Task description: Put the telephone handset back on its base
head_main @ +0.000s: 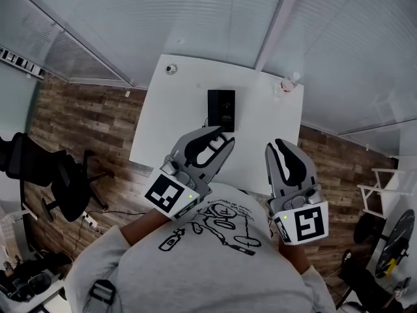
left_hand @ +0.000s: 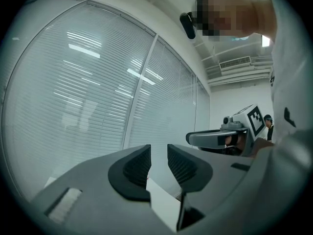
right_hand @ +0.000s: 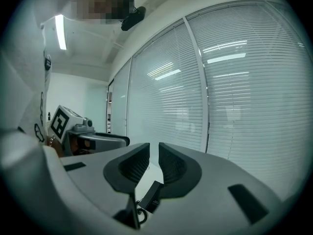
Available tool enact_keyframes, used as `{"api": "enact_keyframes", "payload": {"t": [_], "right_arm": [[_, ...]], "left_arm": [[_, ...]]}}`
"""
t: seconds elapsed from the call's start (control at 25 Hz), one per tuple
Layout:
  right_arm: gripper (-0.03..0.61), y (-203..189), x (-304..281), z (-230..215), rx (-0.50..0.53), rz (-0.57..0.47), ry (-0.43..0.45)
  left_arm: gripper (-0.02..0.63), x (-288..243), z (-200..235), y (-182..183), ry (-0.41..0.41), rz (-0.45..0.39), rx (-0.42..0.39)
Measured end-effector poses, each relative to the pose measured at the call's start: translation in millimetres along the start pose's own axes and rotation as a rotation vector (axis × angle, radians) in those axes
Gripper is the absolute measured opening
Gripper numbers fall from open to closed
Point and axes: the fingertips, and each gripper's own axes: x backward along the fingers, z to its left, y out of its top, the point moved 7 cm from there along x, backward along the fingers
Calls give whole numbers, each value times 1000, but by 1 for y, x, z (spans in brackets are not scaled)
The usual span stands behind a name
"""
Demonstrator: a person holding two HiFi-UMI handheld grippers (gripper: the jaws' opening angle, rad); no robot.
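The black telephone (head_main: 221, 109) lies in the middle of the white table (head_main: 169, 129); from here I cannot tell the handset from its base. In the right gripper view a black corner of the telephone (right_hand: 151, 195) and a coiled cord (right_hand: 139, 212) show below the jaws. My left gripper (head_main: 225, 140) hovers near the table's front edge, just short of the telephone, jaws drawn to a narrow slit with nothing between them. My right gripper (head_main: 277, 147) hangs level with it further right, also drawn together and holding nothing.
A small round object (head_main: 171, 69) sits at the table's far left corner and a small bottle-like item (head_main: 288, 82) at its far right corner. A black office chair (head_main: 58, 181) stands left of the table and a white rack (head_main: 384, 194) to the right. Blinds cover the windows behind.
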Motion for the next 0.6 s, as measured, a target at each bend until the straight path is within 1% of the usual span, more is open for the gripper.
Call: {"api": "enact_keyframes", "payload": {"t": [0.6], "right_arm": [[49,2,0,-10,3,-12,-31]], "left_arm": [[106,-12,3,-1,-9,9,11]]}}
